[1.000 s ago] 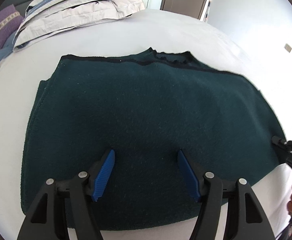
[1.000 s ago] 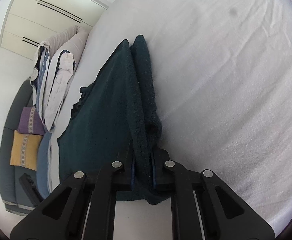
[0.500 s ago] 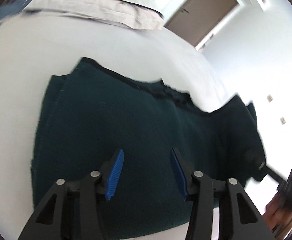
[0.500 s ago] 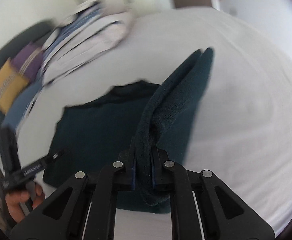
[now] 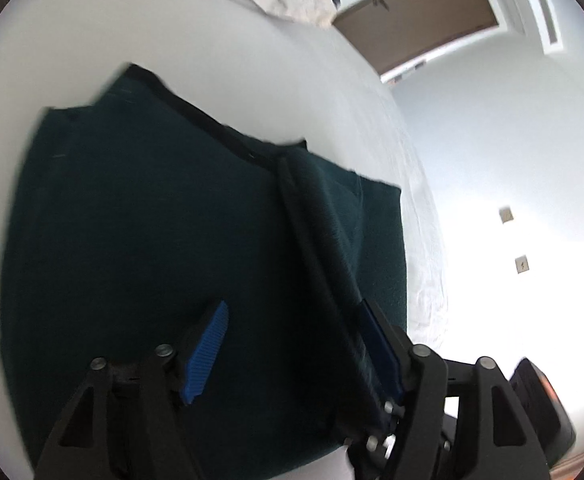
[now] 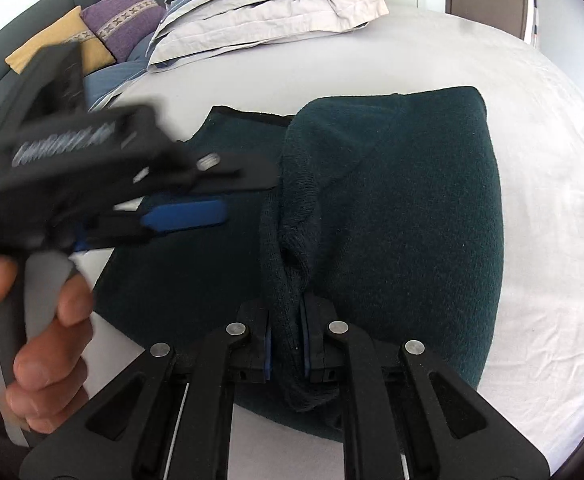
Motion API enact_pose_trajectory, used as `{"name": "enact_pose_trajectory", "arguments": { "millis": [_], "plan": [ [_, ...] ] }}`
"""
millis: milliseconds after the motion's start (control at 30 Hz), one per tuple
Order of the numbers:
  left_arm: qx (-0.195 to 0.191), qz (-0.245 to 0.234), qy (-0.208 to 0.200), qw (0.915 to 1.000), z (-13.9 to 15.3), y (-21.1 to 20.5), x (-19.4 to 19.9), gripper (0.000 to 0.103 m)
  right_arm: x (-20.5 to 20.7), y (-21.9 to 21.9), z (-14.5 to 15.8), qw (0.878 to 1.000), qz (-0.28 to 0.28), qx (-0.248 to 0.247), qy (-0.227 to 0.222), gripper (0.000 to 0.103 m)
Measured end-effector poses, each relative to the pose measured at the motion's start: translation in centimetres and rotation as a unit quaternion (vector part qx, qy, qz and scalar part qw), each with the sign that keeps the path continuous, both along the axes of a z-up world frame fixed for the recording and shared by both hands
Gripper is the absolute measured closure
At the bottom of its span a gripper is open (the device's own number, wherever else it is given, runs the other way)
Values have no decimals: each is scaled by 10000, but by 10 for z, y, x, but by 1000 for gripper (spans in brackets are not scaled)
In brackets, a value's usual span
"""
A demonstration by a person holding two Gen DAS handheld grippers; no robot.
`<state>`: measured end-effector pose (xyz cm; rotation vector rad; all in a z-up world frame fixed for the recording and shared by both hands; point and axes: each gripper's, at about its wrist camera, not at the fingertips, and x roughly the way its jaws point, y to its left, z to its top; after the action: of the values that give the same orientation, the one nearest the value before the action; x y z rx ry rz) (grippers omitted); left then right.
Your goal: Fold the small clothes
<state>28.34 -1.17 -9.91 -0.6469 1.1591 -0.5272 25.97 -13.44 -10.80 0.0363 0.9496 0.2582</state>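
Right wrist view looks down on a dark green towel-like cloth (image 6: 412,208) spread on a white bed (image 6: 552,240). The right gripper (image 6: 285,344) has its tongs nearly together, clamped on a bunched fold of the cloth that stands up between the blue pads and drapes away from them over the flat layer below. The right side of the cloth has been turned over onto the rest, so a rounded doubled edge lies along the right of the picture and a black hem (image 6: 251,116) shows at the far side.

To the left in the same view, a hand (image 6: 31,340) grips the handle of the left gripper (image 6: 207,196) (blurred here), which hangs above the left half of the cloth, one blue pad (image 6: 187,214) plainly visible.

Left wrist view shows that gripper (image 5: 292,344) from behind: its tongs are spreading apart, fairly wide, with nothing pinched between them. The raised fold runs as a dark ridge (image 5: 320,248) beside the right-hand pad; whether it touches that pad I cannot tell. The flat cloth fills the space below both pads.

Pillows (image 6: 267,4) and two cushions, purple (image 6: 123,16) and yellow (image 6: 63,40), sit at the head of the bed; a brown door (image 5: 420,28) stands beyond.
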Motion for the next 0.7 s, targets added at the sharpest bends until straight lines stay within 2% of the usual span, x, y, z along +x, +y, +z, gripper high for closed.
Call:
{"name": "enact_pose_trajectory", "arguments": {
  "millis": [133, 200, 233, 267, 333, 400, 433, 500, 600, 700],
  "plan": [
    [358, -316, 21, 9989, 4, -26, 18, 34, -8, 5, -6, 9999, 109, -118, -60, 93],
    [545, -439, 33, 9975, 4, -36, 21, 52, -11, 7, -4, 9997, 174, -111, -109, 89],
    [674, -491, 77, 9965, 2, -40, 22, 68, -12, 8, -4, 9997, 190, -97, -124, 88],
    [676, -521, 77, 9963, 1, -41, 24, 76, -16, 5, -2, 9996, 240, 1, -114, 86],
    [646, -541, 55, 9964, 0, -37, 23, 84, -24, 1, 0, 9990, 364, 239, -53, 79],
    [568, -555, 41, 9968, 0, -32, 21, 86, -41, -4, 4, 9979, 468, 411, -163, 58],
    [533, -579, 49, 9969, 0, -22, 24, 87, -48, -6, 7, 9976, 478, 434, -253, 56],
    [437, -624, 80, 9971, 2, -17, 29, 88, -64, -12, 8, 9974, 452, 398, -390, 55],
    [315, -625, 105, 9975, 5, -4, 31, 89, -68, -20, 2, 9979, 367, 467, -242, 55],
    [347, -590, 53, 9976, 8, 10, 28, 90, -72, -5, -1, 9980, 487, 332, -225, 55]
  ]
}}
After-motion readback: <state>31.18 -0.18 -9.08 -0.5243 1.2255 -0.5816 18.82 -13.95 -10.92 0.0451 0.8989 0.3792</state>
